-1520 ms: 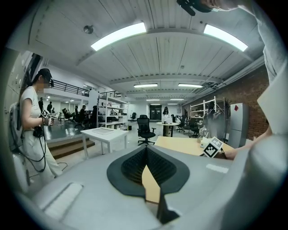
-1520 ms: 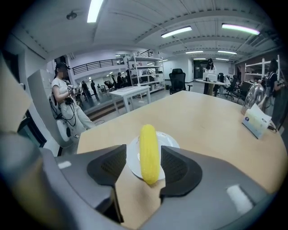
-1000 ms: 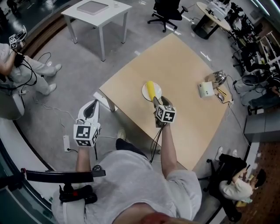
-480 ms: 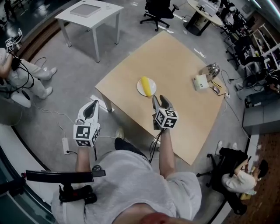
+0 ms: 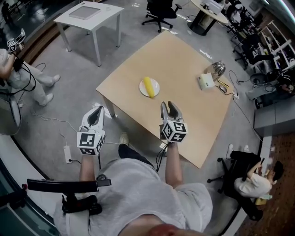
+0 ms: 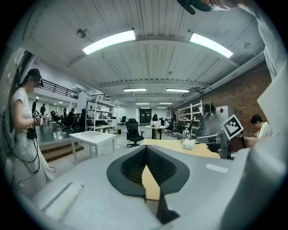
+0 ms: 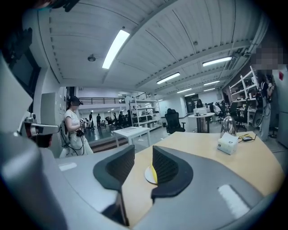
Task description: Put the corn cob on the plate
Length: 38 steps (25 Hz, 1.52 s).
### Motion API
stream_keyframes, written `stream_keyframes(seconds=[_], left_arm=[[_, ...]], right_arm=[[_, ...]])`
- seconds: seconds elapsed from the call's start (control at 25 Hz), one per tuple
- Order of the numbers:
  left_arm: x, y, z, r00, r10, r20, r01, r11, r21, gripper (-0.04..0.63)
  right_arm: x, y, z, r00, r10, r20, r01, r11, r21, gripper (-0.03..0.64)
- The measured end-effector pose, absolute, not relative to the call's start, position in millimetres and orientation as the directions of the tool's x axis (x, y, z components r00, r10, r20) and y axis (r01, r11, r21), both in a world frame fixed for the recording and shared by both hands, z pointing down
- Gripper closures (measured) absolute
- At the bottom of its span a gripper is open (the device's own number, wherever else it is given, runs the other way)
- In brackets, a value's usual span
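A yellow corn cob [image 5: 148,86] lies on a small white plate [image 5: 142,89] near the middle of the wooden table [image 5: 184,110]. My right gripper [image 5: 168,105] hovers over the table's near edge, well short of the plate. Its jaws are closing with nothing between them. Past its fingers the right gripper view shows the plate [image 7: 147,175] and the corn cob [image 7: 154,173]. My left gripper [image 5: 96,110] hangs over the floor, left of the table. Its jaws meet at the tips and hold nothing, as the left gripper view [image 6: 146,155] shows.
A white box [image 5: 205,81] and a shiny metal kettle [image 5: 216,69] stand at the table's far right with cables beside them. A white side table [image 5: 90,11] stands beyond. One person [image 5: 14,69] stands at the left; another [image 5: 251,184] sits at the lower right.
My right gripper has drawn back from the plate toward me and risen, its jaws narrowing. The corn cob stays on the plate. The left gripper barely shifted.
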State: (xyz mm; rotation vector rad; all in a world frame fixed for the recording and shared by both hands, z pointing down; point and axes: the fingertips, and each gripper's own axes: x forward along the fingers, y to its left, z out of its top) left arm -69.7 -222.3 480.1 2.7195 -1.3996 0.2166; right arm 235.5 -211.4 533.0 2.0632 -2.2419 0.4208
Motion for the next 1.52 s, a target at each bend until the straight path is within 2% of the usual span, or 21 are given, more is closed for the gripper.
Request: stream_keyframes(seconds=[0.44, 0.92, 1.52], left_arm=[[-51.2, -190.4, 471.0, 0.594, -0.795, 0.121, -0.801, -0.599, -0.009, 0.575], [-45.1, -189.4, 465.1, 0.606, -0.788, 0.111, -0.791, -0.611, -0.022, 0.575], [-40.9, -185.3, 463.9, 0.62, -0.777, 0.104, -0.779, -0.626, -0.029, 0.575]], right_arm=[[239.2, -151.1, 498.8, -0.07, -0.988, 0.134, -0.996, 0.063, -0.058, 0.534], [227.4, -116.3, 488.4, -0.061, -0.993, 0.097, -0.994, 0.051, -0.099, 0.609], [225.1, -105.1, 485.4, -0.054, -0.994, 0.095, -0.995, 0.046, -0.084, 0.611]])
